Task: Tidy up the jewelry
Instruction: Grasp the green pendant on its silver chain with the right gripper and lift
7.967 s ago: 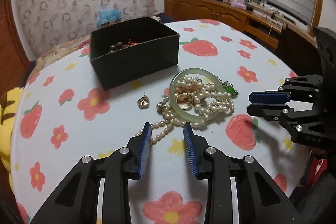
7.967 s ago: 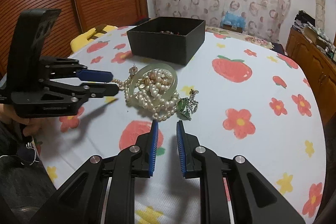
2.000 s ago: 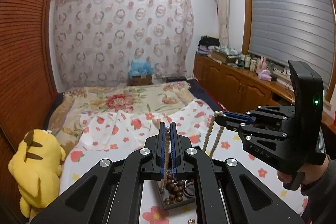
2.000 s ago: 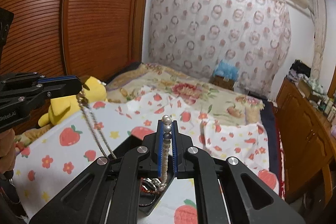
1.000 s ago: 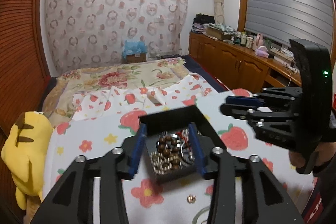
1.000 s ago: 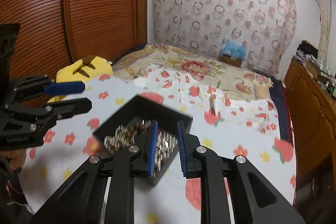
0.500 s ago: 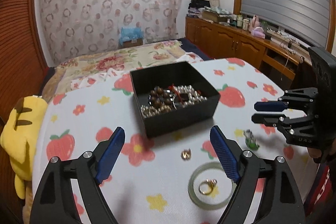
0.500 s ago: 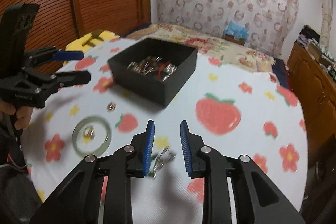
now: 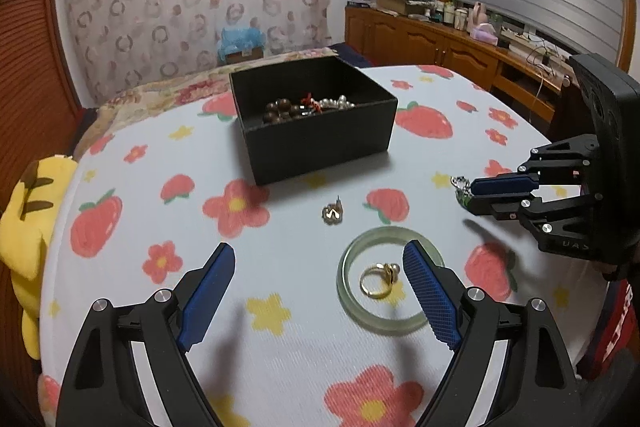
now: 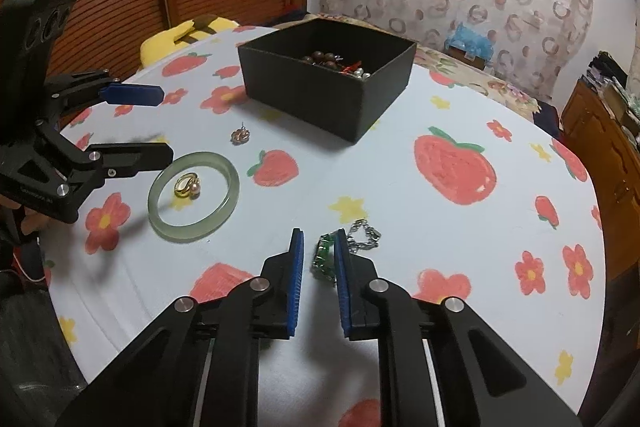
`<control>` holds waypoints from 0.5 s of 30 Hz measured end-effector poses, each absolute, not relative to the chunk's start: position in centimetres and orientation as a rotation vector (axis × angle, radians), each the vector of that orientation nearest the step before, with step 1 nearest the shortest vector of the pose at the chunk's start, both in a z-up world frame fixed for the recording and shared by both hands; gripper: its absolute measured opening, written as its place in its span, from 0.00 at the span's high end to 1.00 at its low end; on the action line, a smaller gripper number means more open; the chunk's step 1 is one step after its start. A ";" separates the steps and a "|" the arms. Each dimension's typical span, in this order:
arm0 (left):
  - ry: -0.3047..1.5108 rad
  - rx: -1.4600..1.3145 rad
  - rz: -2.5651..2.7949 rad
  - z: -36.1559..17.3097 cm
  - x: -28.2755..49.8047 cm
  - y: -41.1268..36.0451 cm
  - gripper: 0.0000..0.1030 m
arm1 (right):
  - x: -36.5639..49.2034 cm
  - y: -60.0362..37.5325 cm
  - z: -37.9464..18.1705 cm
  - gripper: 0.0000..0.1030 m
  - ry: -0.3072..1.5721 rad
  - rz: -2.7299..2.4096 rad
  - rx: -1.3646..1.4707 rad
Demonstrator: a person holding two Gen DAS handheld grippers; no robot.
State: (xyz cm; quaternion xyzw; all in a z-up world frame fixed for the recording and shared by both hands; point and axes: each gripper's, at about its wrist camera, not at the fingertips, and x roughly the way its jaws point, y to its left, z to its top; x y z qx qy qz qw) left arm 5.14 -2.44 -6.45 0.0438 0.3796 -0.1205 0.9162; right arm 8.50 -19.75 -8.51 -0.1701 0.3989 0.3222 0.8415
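Observation:
A black box (image 9: 316, 131) holds brown beads and pearls; it also shows in the right wrist view (image 10: 328, 79). A pale green jade bangle (image 9: 348, 291) lies on the tablecloth with a gold ring (image 9: 378, 279) inside it; both show in the right wrist view, bangle (image 10: 230, 199) and ring (image 10: 187, 185). A small gold earring (image 9: 332, 214) lies between bangle and box. My left gripper (image 9: 316, 291) is wide open just above the bangle. My right gripper (image 10: 318, 251) is open, its fingers straddling a green-and-silver pendant chain (image 10: 326, 255) on the cloth.
The round table wears a white cloth (image 9: 280, 327) with strawberries and flowers. A yellow plush toy (image 9: 24, 211) sits off the table's left edge. A bed, patterned curtain and wooden cabinets stand behind.
Both grippers let go of the pearl strands into the box, then came down and back toward the table. The left opened wide near the bangle; the right closed in on the green pendant.

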 end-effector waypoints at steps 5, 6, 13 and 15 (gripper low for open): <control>0.790 0.089 -0.254 -6.7 5.0 -2.6 0.20 | 8.9 -19.4 -8.9 0.83 0.859 0.664 -0.380; 0.792 0.091 -0.256 -6.7 5.0 -2.7 0.20 | 8.9 -19.4 -8.9 0.83 0.861 0.663 -0.383; 0.816 0.114 -0.285 -7.3 4.9 -3.7 0.20 | 8.8 -19.3 -8.8 0.92 0.841 0.666 -0.411; 0.822 0.122 -0.291 -7.5 4.9 -4.1 0.20 | 8.7 -19.5 -8.5 0.93 0.824 0.666 -0.400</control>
